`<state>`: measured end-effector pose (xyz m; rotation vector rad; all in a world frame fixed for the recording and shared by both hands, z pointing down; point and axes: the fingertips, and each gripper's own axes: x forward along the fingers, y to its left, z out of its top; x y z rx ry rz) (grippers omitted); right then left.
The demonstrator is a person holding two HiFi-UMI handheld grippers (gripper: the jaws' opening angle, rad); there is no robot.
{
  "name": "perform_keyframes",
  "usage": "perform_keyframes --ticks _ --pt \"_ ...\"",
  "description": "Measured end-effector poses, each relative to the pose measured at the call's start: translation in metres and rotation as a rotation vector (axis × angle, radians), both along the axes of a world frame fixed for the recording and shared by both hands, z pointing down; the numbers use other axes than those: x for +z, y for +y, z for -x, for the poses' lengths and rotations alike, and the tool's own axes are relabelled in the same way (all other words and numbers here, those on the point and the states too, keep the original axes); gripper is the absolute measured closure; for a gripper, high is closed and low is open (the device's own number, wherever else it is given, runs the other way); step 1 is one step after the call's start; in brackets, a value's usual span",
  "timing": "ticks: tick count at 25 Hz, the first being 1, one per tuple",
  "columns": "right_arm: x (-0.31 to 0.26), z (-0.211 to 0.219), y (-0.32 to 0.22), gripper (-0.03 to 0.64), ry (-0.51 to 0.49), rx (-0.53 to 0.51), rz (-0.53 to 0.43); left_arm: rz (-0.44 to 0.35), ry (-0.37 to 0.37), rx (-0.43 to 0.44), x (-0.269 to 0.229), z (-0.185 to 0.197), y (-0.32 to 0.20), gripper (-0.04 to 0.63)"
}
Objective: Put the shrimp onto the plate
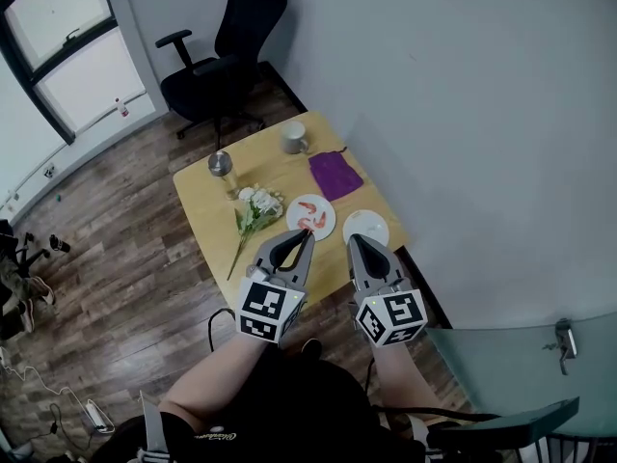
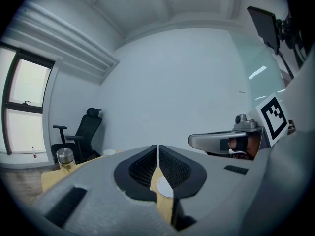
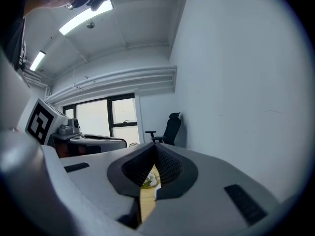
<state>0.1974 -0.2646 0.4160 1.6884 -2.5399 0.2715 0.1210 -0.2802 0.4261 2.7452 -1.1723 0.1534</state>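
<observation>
In the head view, two red shrimp [image 1: 308, 215] lie on a white plate [image 1: 322, 227] near the middle of the small wooden table [image 1: 204, 211]. A second white plate [image 1: 366, 229] sits bare to its right. My left gripper [image 1: 308, 234] hovers above the table's near edge, just short of the shrimp plate, jaws shut with nothing between them. My right gripper [image 1: 353, 240] hangs over the near edge by the bare plate, also shut and holding nothing. In the left gripper view the left gripper [image 2: 157, 147] has its pads meeting; the right gripper [image 3: 155, 146] looks likewise in its own view.
A flower bunch [image 1: 253, 212] lies left of the plates, with a glass jar [image 1: 222, 166] behind it. A white mug [image 1: 295, 138] and a purple cloth [image 1: 335, 175] sit at the far side. A black office chair [image 1: 222, 61] stands beyond the table. A glass tabletop [image 1: 511, 365] is at lower right.
</observation>
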Motion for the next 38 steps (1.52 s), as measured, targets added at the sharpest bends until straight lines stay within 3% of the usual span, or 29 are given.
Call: perform_keyframes --ticks 38 --pt "-0.007 0.021 0.019 0.615 0.035 -0.014 -0.013 -0.019 -0.015 -0.004 -0.01 0.01 0.021 0.578"
